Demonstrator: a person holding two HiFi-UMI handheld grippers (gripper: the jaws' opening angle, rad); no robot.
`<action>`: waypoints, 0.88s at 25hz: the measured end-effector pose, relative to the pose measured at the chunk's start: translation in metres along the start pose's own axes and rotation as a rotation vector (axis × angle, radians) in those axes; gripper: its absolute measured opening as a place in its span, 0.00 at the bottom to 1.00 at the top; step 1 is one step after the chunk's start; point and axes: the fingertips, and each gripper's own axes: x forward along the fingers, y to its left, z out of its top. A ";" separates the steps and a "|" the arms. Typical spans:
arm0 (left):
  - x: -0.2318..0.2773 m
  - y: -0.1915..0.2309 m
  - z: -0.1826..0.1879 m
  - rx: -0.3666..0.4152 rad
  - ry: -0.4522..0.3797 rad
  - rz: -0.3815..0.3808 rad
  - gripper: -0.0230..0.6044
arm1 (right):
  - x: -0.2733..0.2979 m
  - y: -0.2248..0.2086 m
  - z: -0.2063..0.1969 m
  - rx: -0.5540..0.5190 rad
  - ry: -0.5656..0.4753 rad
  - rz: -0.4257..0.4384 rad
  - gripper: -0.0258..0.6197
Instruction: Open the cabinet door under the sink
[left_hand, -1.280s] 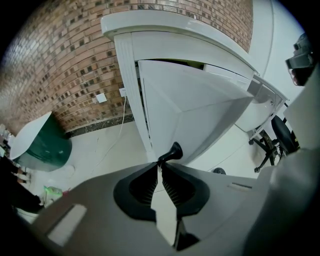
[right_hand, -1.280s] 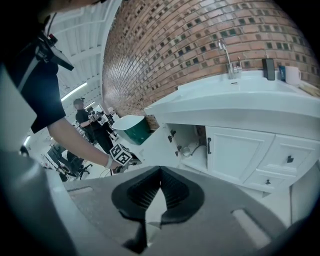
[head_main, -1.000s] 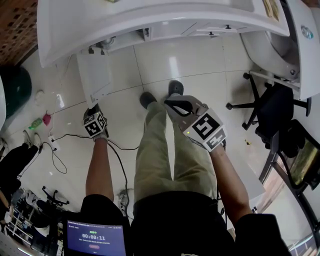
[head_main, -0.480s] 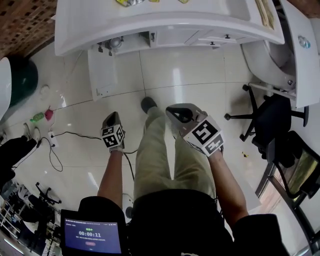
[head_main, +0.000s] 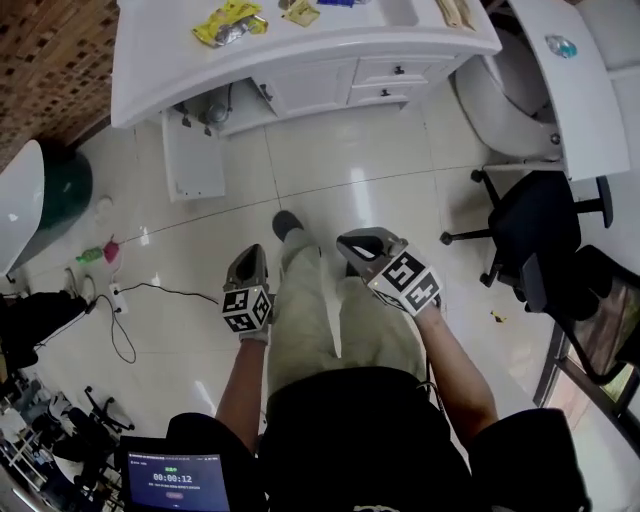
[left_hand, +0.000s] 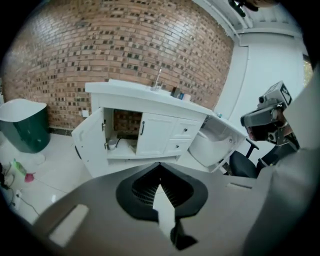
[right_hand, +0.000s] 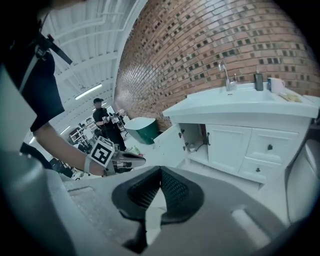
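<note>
Two hand-held grey grippers are hovering over the glossy white tiled floor (head_main: 370, 150), well apart from the white vanity cabinet with the sink (head_main: 300, 60). The left gripper (head_main: 250, 258) is showing its jaws pressed together at the tips with nothing between them, and the right gripper (head_main: 362, 240) is showing the same empty, closed claw.

At the cabinet's left end, the white cabinet door (head_main: 193, 158) is standing swung wide open. The open compartment (left_hand: 121, 140) behind it is exposing a silvery drain pipe (head_main: 215, 110) above its white bottom shelf. Next to it, the second white door with a dark handle (head_main: 310, 85) is sitting closed.

Off to the left, a dark green bin (head_main: 62, 185) is standing under a white lid (head_main: 20, 205), its contents hidden. A yellow packet (head_main: 225, 22) is lying on the countertop, its print too small to read.

Near the person's waist, a small dark screen (head_main: 180, 480) is displaying 00:00:12.
</note>
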 end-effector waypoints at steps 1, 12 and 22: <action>-0.005 -0.021 0.007 0.021 -0.019 -0.021 0.06 | -0.015 -0.003 -0.009 0.006 -0.008 -0.016 0.02; -0.105 -0.151 0.099 0.214 -0.197 -0.142 0.06 | -0.147 0.026 -0.060 0.022 -0.032 -0.084 0.02; -0.149 -0.182 0.148 0.274 -0.246 -0.179 0.06 | -0.157 0.066 0.009 -0.068 -0.117 -0.044 0.02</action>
